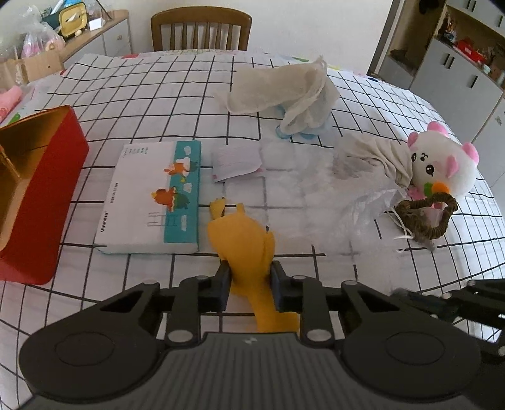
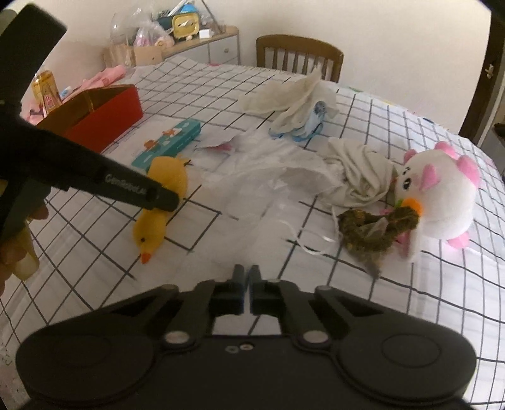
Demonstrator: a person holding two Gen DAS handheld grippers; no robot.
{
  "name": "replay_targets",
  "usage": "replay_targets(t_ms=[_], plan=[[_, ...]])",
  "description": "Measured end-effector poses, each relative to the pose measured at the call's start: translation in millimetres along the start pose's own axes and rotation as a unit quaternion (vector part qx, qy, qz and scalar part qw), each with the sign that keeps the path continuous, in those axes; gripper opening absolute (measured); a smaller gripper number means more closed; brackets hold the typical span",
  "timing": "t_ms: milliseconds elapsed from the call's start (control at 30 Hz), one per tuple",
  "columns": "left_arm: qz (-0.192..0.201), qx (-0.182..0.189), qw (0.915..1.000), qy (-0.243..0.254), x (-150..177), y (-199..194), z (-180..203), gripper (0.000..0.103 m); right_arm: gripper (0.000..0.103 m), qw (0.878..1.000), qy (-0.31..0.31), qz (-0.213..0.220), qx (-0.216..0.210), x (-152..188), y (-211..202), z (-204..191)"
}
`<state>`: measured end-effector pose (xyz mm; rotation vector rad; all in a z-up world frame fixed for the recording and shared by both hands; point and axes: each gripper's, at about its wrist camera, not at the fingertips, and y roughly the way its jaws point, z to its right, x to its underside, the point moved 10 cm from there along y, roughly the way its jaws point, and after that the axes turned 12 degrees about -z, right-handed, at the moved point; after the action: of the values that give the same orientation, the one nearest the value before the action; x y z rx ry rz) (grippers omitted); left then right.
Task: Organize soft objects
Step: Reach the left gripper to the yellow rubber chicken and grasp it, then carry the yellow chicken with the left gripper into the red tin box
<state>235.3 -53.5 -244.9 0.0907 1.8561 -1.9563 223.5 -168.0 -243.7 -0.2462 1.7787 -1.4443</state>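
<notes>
A yellow plush duck (image 1: 240, 239) lies on the checked tablecloth (image 1: 142, 94), and my left gripper (image 1: 249, 277) is shut on its body. In the right wrist view the duck (image 2: 151, 230) lies with its orange beak toward the camera, the left gripper (image 2: 170, 202) clamped across its middle. My right gripper (image 2: 247, 274) hovers low over the cloth near the table's front edge, its fingers shut with nothing seen between them. A white and pink plush toy (image 1: 442, 164) lies at the right.
A red box (image 1: 41, 202) stands open at the left, beside a flat tissue pack (image 1: 151, 195). A beige cloth (image 1: 277, 91), a grey cloth (image 1: 378, 154), a clear plastic bag (image 1: 300, 189) and a brown scrunchie (image 1: 426, 214) are scattered about. A wooden chair (image 1: 202, 28) stands behind the table.
</notes>
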Motion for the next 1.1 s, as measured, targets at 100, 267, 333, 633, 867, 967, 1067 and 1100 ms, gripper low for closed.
replay_targets(t_ms=[100, 267, 333, 633, 867, 967, 1067, 1100], plan=[[0.002, 0.003, 1.0000, 0.000, 3, -5, 0, 0.024, 0.001, 1.000, 0.007, 0.009, 0.005, 1, -9, 5], [0.006, -0.005, 1.0000, 0.002, 10, -16, -6, 0.024, 0.001, 1.000, 0.013, 0.027, 0.000, 3, -30, 9], [0.006, -0.009, 0.9999, 0.002, 14, -19, -10, 0.024, 0.001, 0.999, 0.012, 0.036, -0.002, 5, -40, 9], [0.019, -0.017, 0.9997, 0.007, 18, -50, -26, 0.024, 0.001, 0.997, -0.002, 0.070, -0.024, -3, -80, -9], [0.032, -0.025, 0.9991, 0.014, 10, -77, -44, 0.024, 0.001, 0.995, -0.026, 0.089, -0.030, -26, -97, -31], [0.039, -0.023, 0.9989, 0.014, 6, -89, -57, 0.024, 0.001, 0.994, -0.032, 0.095, -0.033, -39, -101, -41], [0.043, -0.024, 0.9987, 0.014, 3, -99, -72, 0.024, 0.001, 0.993, -0.038, 0.100, -0.038, -55, -104, -52], [0.043, -0.023, 0.9987, 0.014, 2, -102, -77, 0.024, 0.001, 0.993, -0.040, 0.102, -0.040, -60, -105, -56]])
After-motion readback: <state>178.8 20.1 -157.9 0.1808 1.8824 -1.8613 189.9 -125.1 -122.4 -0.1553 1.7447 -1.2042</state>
